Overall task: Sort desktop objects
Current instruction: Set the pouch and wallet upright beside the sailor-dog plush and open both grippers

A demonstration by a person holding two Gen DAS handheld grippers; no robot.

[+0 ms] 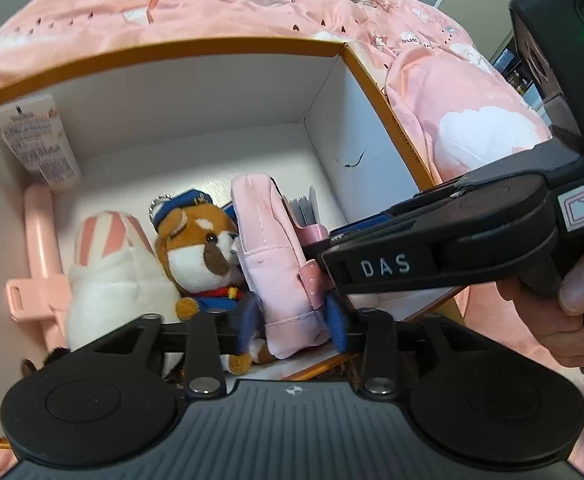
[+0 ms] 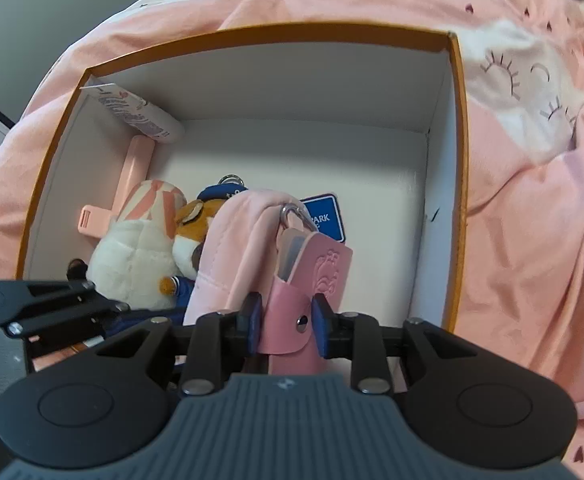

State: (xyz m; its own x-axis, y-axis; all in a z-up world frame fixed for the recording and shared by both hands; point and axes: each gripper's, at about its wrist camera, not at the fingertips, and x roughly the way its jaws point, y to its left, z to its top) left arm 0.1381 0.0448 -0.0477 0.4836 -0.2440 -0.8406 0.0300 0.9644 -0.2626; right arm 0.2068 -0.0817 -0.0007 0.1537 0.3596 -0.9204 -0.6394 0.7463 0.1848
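Orange-rimmed box [image 2: 458, 128] on the pink bedspread [image 2: 532, 200], crowded at lower left. Pink pouch [image 1: 275, 264] stands between left tongs [image 1: 292, 320], blue pads apart and seemingly not pressing; could topple onto fox plush [image 1: 199, 248]. Right tongs [image 2: 285, 320] pinch pink snap case [image 2: 308, 280]; clip may snag.

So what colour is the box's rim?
Orange on the rim, white inside; the right wrist view shows it best.

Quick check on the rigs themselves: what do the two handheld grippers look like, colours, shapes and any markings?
Both are black linkage frames with round pivot discs and a ribbed grey top plate. The left gripper and right gripper have blue fingertip pads. The right one's arm reads "DAS" in white, carries a handwritten label, and its black rear housing shows a green light.
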